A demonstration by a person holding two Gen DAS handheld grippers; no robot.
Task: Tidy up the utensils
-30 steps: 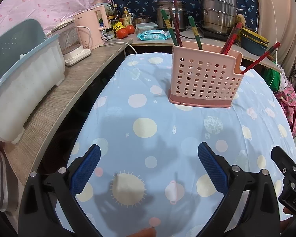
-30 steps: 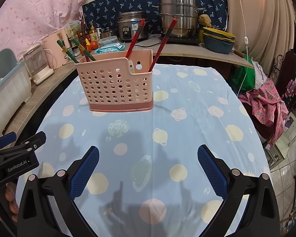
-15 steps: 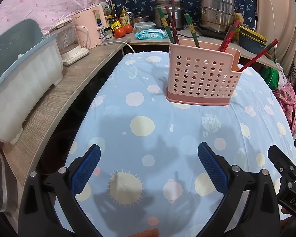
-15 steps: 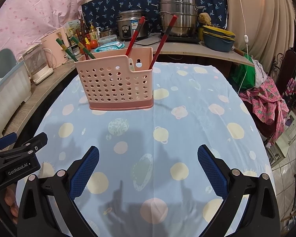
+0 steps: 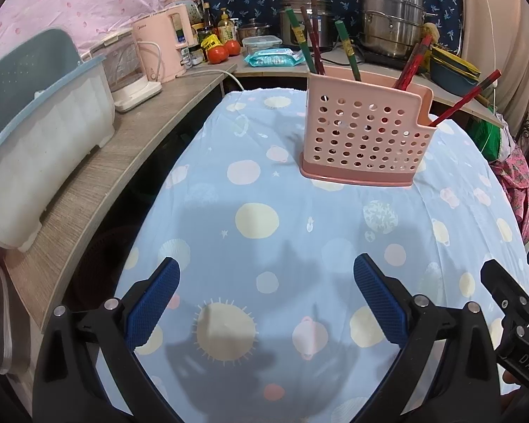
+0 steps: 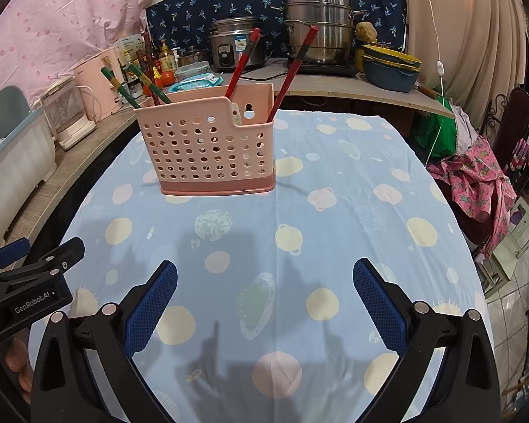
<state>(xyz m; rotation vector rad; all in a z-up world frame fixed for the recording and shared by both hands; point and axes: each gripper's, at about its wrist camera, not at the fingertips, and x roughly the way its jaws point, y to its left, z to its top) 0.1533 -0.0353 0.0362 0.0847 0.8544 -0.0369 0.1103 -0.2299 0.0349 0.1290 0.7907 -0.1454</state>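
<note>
We saw a pink perforated utensil holder (image 5: 364, 137) standing upright on the blue dotted tablecloth (image 5: 257, 218). Green chopsticks (image 5: 301, 44) and a dark red one leaned out of its taller left section. Red chopsticks (image 6: 294, 72) with dark tips slanted out to the right, one from the lower notched compartment at the right end.

I count one pink utensil holder (image 5: 364, 134) on my table. In it stand five chopsticks — two green ones (image 5: 301, 44), two red ones (image 6: 241, 65), and one dark reddish stick (image 5: 313, 31) beside the green pair. On the counter behind: two tomatoes (image 5: 217, 54), one pink kettle (image 5: 164, 47), one rice cooker (image 6: 236, 46), one stacked steel steamer (image 6: 317, 24) — and one pack of wipes (image 5: 273, 58).
</note>
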